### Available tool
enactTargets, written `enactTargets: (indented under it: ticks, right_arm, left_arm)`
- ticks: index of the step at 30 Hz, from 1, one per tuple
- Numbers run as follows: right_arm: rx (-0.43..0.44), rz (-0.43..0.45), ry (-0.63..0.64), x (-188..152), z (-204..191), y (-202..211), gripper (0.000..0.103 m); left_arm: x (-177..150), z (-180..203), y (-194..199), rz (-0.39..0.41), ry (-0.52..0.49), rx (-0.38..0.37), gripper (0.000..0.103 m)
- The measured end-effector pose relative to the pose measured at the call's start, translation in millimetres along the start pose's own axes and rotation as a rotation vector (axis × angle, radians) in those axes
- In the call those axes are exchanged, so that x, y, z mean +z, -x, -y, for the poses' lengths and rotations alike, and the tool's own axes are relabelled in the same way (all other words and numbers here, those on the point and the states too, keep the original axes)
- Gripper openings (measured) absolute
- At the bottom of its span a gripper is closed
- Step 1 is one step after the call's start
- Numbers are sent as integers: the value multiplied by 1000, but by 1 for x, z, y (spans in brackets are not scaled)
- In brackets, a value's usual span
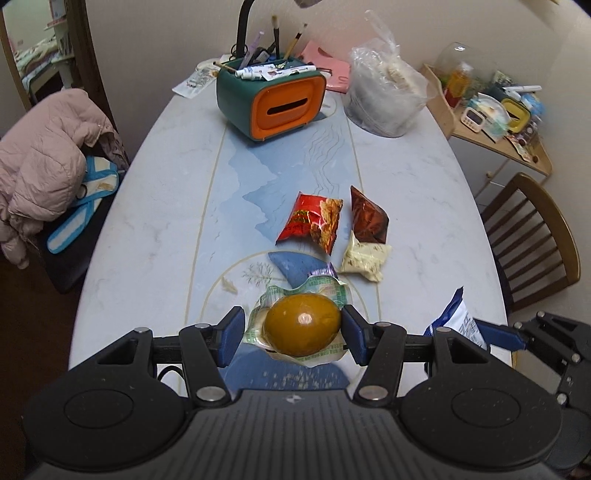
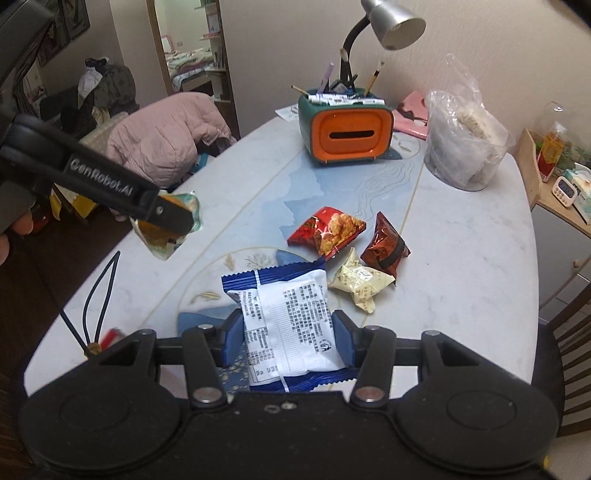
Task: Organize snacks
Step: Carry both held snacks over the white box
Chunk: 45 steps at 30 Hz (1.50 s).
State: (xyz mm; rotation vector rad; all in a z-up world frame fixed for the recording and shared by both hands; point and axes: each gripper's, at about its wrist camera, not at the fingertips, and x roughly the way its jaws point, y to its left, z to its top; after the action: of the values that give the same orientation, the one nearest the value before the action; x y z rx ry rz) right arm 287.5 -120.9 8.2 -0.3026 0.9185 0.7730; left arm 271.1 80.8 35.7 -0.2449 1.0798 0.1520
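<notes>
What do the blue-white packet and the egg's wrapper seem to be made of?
Blue-white packet: looks like thin plastic film, matte white back with print, serrated blue ends. Egg's wrapper: seems clear glossy plastic with green print, since the brown egg shows through it and bears a highlight.

Room with oval table, plain pale walls

Marble-patterned table (image 1: pixel 155 206) centre; pink jacket (image 1: pixel 48 162) on chair at left; wooden chair (image 1: pixel 535 236) at right; silver desk lamp (image 2: pixel 391 22) at top; wooden side shelf (image 1: pixel 495 140) upper right; mirror (image 2: pixel 192 48) upper left.
</notes>
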Motion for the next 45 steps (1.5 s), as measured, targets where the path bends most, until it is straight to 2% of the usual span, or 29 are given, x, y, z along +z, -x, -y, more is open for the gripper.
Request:
enactTargets:
  ticks: [9,19,31,40,45]
  right_arm:
    - [19,13,8,-20,-32,46,50]
    - [34,-21,14,-57,-64,60,50]
    - [47,-120,-35,-115,-83,41,50]
    - [43,-202,-65,-153,-94,16,50]
    - [20,-238,-60,-168,-100,-1,50]
  left_arm:
    - [-43,5,52,10,-65,-14,56]
    - [-99,4,69,-35,-140,-20,56]
    - [-167,5,42,-147,-182,-33,56]
    - [-200,8,6,-224,-176,-29,56]
    - [-210,14,-11,-234,-184,-23,56]
